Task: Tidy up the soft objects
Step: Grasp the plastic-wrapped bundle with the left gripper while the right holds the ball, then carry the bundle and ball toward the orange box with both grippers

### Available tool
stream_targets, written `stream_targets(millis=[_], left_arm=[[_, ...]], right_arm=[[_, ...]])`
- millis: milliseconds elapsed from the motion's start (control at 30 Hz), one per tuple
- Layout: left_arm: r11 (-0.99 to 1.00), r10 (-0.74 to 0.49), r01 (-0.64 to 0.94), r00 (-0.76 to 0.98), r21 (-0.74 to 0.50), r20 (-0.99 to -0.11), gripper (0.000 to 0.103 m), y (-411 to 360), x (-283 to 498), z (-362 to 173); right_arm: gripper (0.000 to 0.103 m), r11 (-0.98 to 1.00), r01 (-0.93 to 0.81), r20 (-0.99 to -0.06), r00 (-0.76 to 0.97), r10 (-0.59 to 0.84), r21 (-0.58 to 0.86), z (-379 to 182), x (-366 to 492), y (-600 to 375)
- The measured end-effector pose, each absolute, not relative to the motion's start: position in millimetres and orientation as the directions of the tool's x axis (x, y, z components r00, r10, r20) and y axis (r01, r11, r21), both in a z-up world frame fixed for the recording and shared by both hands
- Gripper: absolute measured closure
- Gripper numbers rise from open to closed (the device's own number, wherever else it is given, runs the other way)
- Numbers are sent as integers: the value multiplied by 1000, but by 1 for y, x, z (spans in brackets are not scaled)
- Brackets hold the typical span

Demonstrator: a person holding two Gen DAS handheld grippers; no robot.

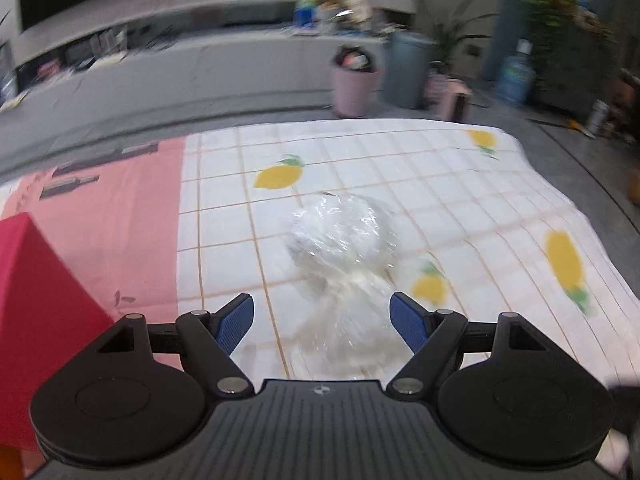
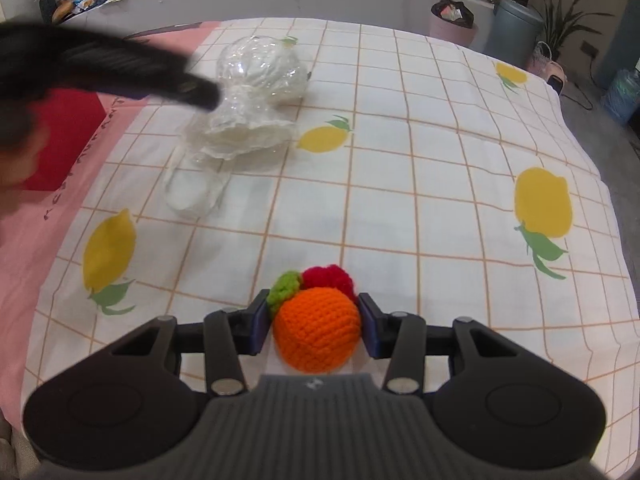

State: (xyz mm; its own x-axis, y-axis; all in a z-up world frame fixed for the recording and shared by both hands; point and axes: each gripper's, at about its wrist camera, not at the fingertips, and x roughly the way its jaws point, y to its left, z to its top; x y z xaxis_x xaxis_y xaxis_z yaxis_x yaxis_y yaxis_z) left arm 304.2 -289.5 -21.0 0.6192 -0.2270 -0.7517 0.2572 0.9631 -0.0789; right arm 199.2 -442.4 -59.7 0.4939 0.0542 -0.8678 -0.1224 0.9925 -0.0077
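A white soft toy wrapped in clear plastic (image 1: 344, 256) lies on the lemon-print sheet (image 1: 460, 200). My left gripper (image 1: 322, 320) is open, its blue pads on either side of the toy's near end, just above it. In the right wrist view the same wrapped toy (image 2: 256, 96) lies at the far left, with the left gripper (image 2: 200, 94) blurred over it. My right gripper (image 2: 314, 320) is shut on an orange crocheted ball (image 2: 318, 328) with a green leaf and a red tuft, held above the sheet (image 2: 420, 184).
A pink cloth (image 1: 104, 240) covers the left of the surface, with a red box (image 1: 36, 300) on it. Beyond the far edge stand a pink bin (image 1: 354, 80), a grey bin (image 1: 408, 68), plants and a long grey counter (image 1: 160, 52).
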Motion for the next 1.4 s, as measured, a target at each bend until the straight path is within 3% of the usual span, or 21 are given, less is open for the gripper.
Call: stream_targets(millis=[200,333,667,733,800,900,1400], left_arm=[[951,-298,251,598,-179,-744,12,-303,335,-23],[958,-233,276,595,-77,-769,12,-323,336,-33],[954,-239,289,564,-82,-791,15,-325,339,-50],[958,-218,277,556,-68,-802,35,-325,340,-55],[951,-179,309,572,8,-801,42,-332,335,-57],[949,-192,314,566,-6,-802,53,-331,333,-55],[928,-226,372,570,2,-790,56,-281,263,-54]], right_arm=[[58,994,-112,-860,507,49,-9,-60,222,-443],[58,994,-112,-853,520,48,-13,-60,233,-443],[58,994,-110,-843,536,49,-12,-61,246,-443],[58,994,-111,-841,539,51,-11,-61,246,-443],[58,994,-112,-840,541,52,-11,-60,245,-443],[58,994,-111,-838,543,51,-11,-60,245,-443],[58,994,-94,-839,544,3,-57,-59,233,-429]])
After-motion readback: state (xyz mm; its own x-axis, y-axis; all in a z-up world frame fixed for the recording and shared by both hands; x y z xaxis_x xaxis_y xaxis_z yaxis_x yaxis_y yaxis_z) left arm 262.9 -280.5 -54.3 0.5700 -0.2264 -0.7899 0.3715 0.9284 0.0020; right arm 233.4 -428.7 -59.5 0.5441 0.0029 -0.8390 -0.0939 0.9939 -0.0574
